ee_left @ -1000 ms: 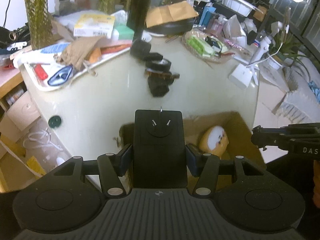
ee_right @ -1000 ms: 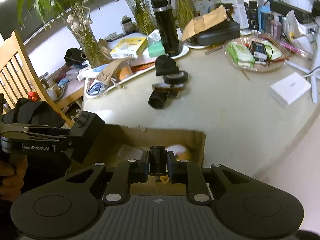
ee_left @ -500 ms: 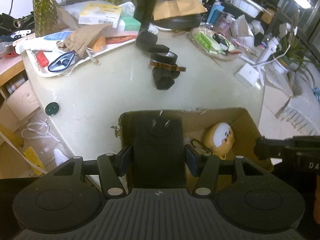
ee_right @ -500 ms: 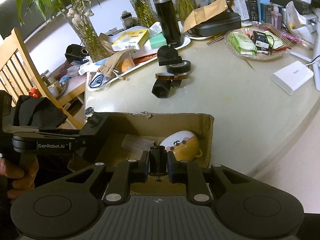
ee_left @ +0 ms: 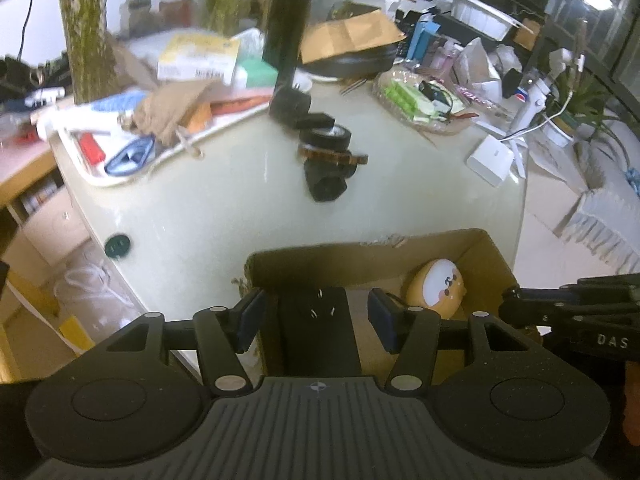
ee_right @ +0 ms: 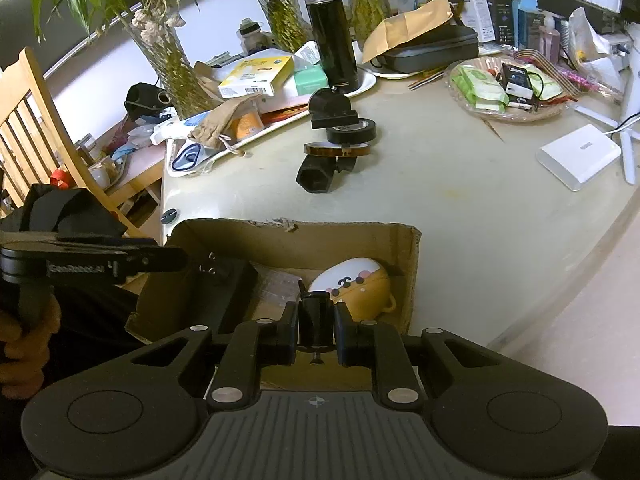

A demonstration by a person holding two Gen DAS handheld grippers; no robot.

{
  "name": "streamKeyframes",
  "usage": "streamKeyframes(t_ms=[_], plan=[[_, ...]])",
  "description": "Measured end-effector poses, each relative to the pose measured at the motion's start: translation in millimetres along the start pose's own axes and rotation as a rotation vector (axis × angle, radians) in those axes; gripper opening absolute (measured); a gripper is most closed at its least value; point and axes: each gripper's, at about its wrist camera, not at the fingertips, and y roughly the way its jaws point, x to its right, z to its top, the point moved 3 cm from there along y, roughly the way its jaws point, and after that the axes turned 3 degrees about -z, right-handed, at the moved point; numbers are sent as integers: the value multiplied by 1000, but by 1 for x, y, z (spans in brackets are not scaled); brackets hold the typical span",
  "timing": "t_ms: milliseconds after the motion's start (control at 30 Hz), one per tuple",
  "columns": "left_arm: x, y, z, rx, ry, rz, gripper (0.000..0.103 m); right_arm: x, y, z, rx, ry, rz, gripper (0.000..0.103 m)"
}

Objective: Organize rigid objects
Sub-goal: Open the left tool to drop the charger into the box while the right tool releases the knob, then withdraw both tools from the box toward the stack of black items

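My left hand-held gripper [ee_left: 316,318] points down into the cardboard box [ee_left: 492,248], which stands at the near edge of the table [ee_left: 220,208]. This hand-held gripper is released. Its two blue pads [ee_left: 250,320] stand a little away from both sides of the black plug block [ee_left: 314,328]. The block lies below and between them, inside the left part of the box, with its metal pins facing up and forward. In the right wrist view I see the same block [ee_right: 226,280] just under the tip of the left hand-held gripper, leaning on the box's left wall.

My right hand-held gripper [ee_right: 316,332] is clenched on a small black screw part [ee_right: 316,320]. The part stands upright between the pads, and a short screw tip shows under it. This hand-held gripper hangs over the near right part of the box. Just in front of it, on the box floor, lies a yellow toy with a white face [ee_right: 356,286], near the right wall.

Further ahead of both hand-held grippers, on the open table, there is a small group: a black tape roll [ee_right: 352,130], an amber tape roll [ee_right: 336,149] just before it, and a black hexagonal piece [ee_right: 314,176] nearest to me. They touch or overlap one another; I cannot tell exactly how.
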Motion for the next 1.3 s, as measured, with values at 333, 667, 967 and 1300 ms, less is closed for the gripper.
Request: streamKeyframes(t_ms=[333, 667, 967, 1300], plan=[[-5, -14, -7, 14, 86, 28, 55, -2, -3, -1, 9, -8, -17, 21], [-12, -15, -14, 36, 81, 27, 55, -2, 1, -1, -1, -17, -65, 29], [-16, -19, -16, 83, 52, 17, 55, -2, -2, -1, 37, -33, -92, 93], [-15, -17, -17, 76, 60, 31, 55, 2, 1, -1, 36, -12, -108, 103]])
